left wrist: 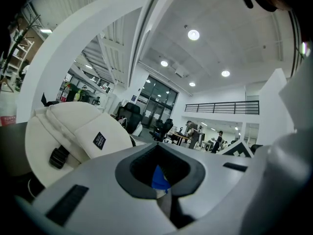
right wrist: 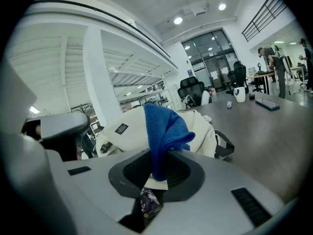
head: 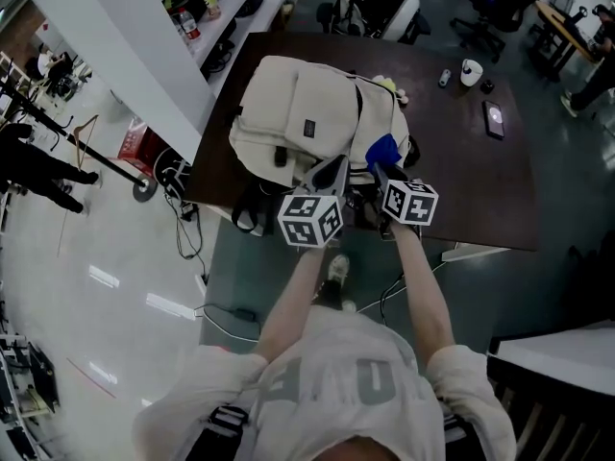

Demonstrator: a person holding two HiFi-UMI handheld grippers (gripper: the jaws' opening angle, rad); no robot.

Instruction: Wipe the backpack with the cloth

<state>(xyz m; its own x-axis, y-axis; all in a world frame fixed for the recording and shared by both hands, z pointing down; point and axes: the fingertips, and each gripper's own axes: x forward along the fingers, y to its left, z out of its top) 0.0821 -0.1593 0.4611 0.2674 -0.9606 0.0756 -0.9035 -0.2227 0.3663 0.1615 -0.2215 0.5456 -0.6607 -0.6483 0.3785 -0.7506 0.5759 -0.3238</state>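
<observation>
Pinched in the right gripper (right wrist: 155, 177), the cloth (right wrist: 165, 126) should be rubbed flat across the backpack (head: 293, 113) — the left gripper (left wrist: 161, 190) is pressed together, empty.

Left claw (left wrist: 163, 192): jaws drawn together, scrap of blue cloth (left wrist: 159, 177) visible through dark gap. Cream backpack (left wrist: 73, 133) at left, black buckle and dark label showing.

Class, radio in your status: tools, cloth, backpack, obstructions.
Right tool shut on blue cloth. Left tool shut, blue glimpsed at its jaws. Backpack on table, just ahead. Nothing between.
</observation>
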